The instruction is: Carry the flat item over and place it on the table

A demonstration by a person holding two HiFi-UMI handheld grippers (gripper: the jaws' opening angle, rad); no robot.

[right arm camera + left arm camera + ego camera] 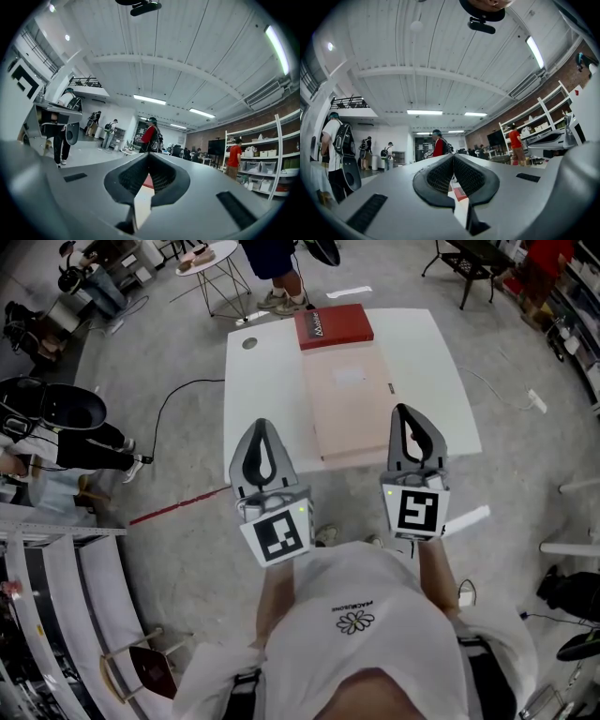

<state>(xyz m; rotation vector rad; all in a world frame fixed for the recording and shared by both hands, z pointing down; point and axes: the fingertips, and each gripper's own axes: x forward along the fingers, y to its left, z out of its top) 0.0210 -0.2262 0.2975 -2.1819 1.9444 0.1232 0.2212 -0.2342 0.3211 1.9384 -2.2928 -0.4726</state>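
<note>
A pale pink flat board (347, 404) lies lengthwise on the white table (267, 381), with a red flat box (333, 326) at its far end. My left gripper (263, 426) hovers over the table's near left edge, left of the board, jaws shut with nothing between them. My right gripper (404, 411) is over the near right part of the table, just right of the board, also shut and empty. In the left gripper view the closed pads (440, 176) meet at the left gripper (453, 157) tip. The right gripper view shows the right gripper (149, 154) closed, with board and red box glimpsed below.
A small round side table (211, 257) and a person's legs (281, 282) stand beyond the table's far end. A black cable (178, 395) and a red floor line (178, 505) run to the left. Shelving (56, 587) stands at the lower left, a black chair (469, 263) at top right.
</note>
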